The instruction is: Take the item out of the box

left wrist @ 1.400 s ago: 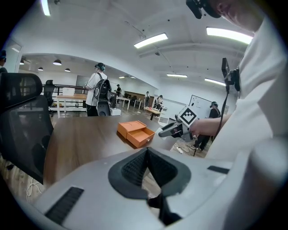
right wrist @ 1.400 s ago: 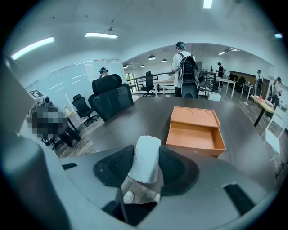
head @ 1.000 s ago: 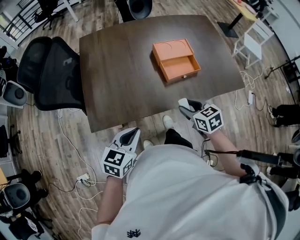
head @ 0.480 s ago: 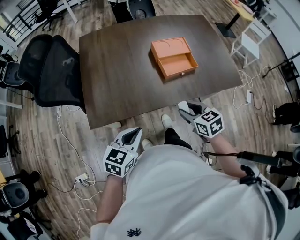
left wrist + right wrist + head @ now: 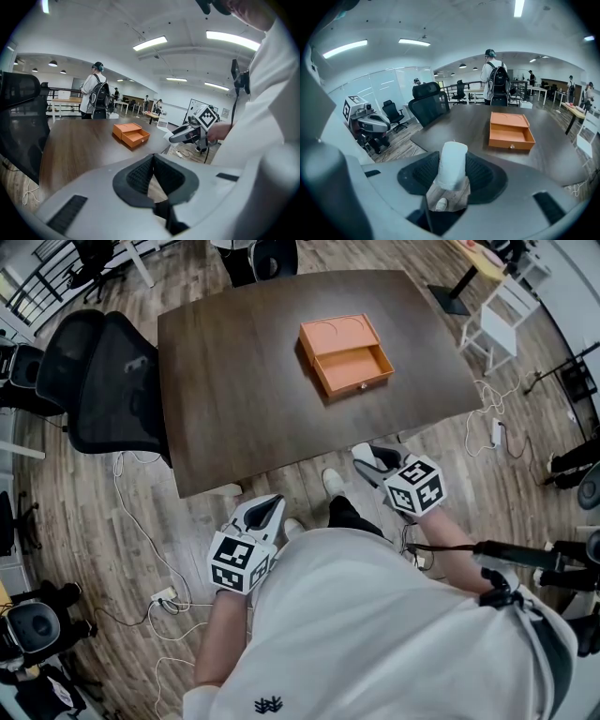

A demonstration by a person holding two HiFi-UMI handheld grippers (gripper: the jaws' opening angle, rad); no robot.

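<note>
— What have the right gripper's (image 5: 453, 174) fingers got?
— They are clamped on a white roll (image 5: 453, 157), which stands upright between the pads, off the table's near edge.
— And the left gripper (image 5: 153, 161)?
— Its jaws are pressed together at the tips with nothing between them. In the head view it hangs at about 8 o'clock from the right one, over the wooden floor (image 5: 141, 512).
— Where is the orange box (image 5: 344, 355)?
— On the dark table (image 5: 234, 381), at about 11 o'clock from the right gripper, well apart from both. Its drawer is pulled out towards 5 o'clock and looks empty.
— Anything round the table?
— A black mesh chair (image 5: 103, 381) at its 9 o'clock side.
</note>
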